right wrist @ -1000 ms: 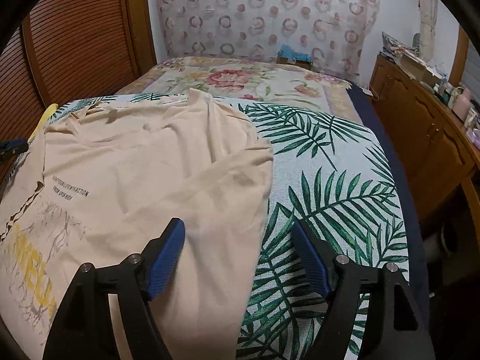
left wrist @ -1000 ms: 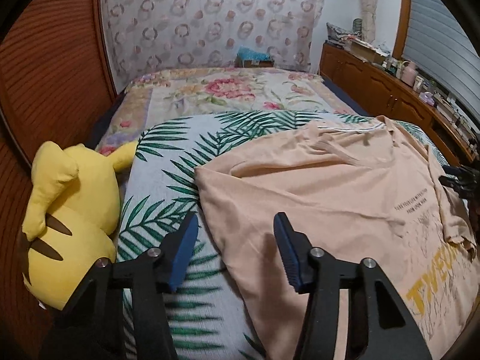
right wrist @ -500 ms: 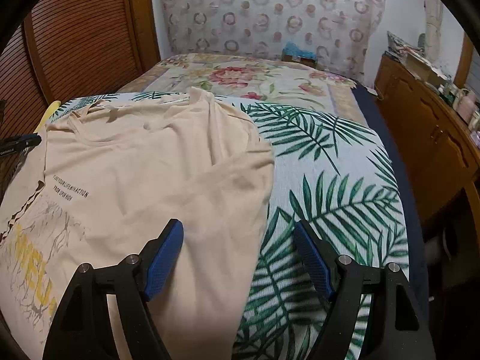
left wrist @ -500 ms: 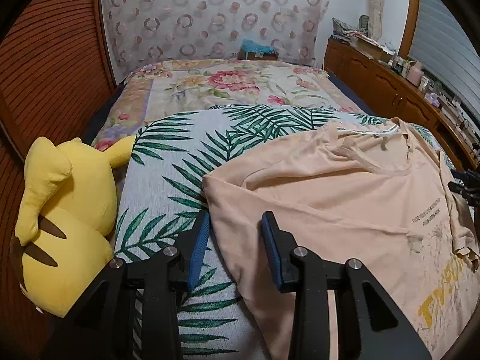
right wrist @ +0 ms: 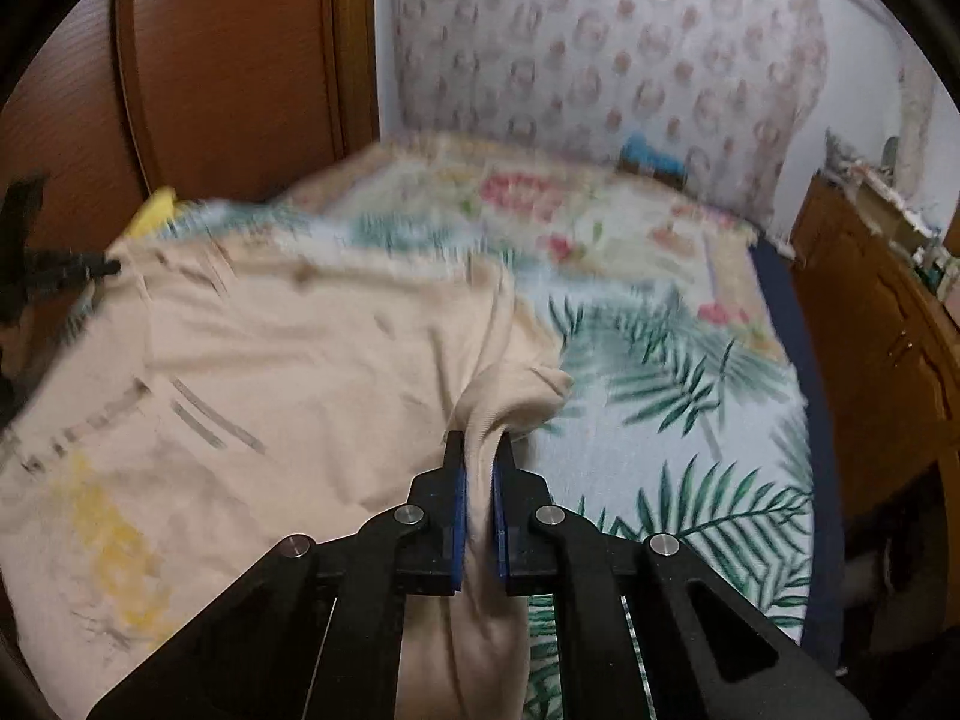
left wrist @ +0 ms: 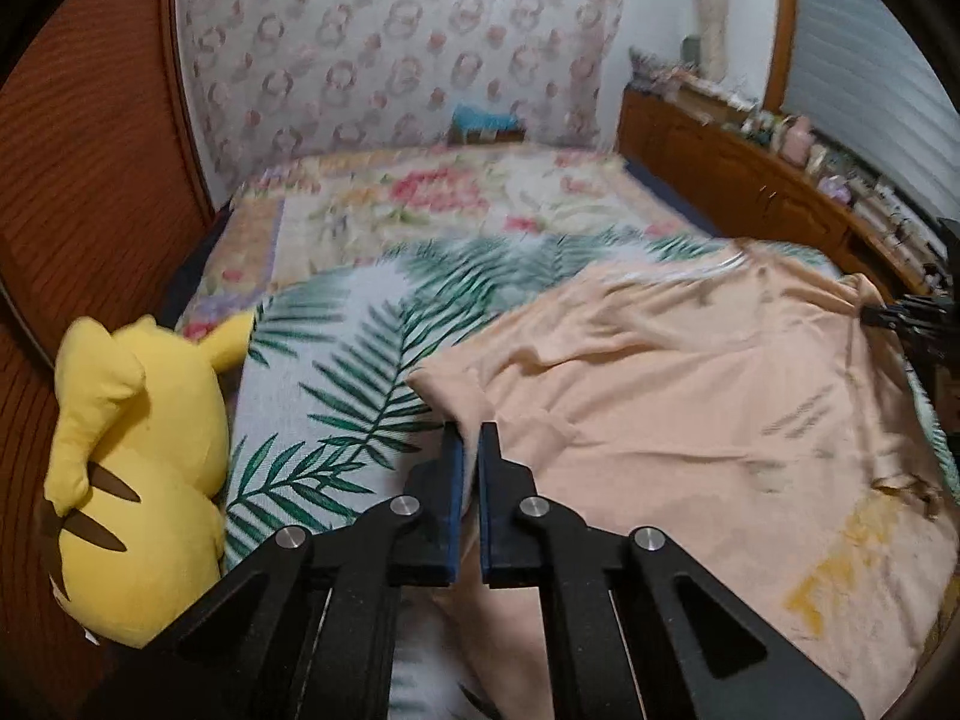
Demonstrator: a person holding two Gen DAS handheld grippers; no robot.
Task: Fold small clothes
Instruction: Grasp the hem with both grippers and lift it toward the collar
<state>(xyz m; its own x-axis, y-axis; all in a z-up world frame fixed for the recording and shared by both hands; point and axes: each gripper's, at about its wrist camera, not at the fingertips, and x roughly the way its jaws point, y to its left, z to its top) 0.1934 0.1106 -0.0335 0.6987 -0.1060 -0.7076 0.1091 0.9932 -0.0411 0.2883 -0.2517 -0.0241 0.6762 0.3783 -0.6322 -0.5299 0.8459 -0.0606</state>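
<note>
- Far wall [left wrist: 390, 60]: pale covering, repeating ring pattern.
- Left: reddish-brown ribbed wood panelling [left wrist: 90, 180].
- Bed: palm-leaf spread [left wrist: 336, 360] near, floral quilt [left wrist: 432, 204] far.
- Right: long wooden cabinet [left wrist: 738, 180], top cluttered with small items, too blurred to identify.
- Slatted blind [left wrist: 864, 66] upper right.
- Light dim, indoor.

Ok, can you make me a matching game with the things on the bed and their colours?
Things:
1. plush toy
2. T-shirt
3. leaf-print cover
4. gripper pads

Colours:
A. green on white
B. blue
C. yellow
D. peach

Pairs: 1-C, 2-D, 3-A, 4-B
</note>
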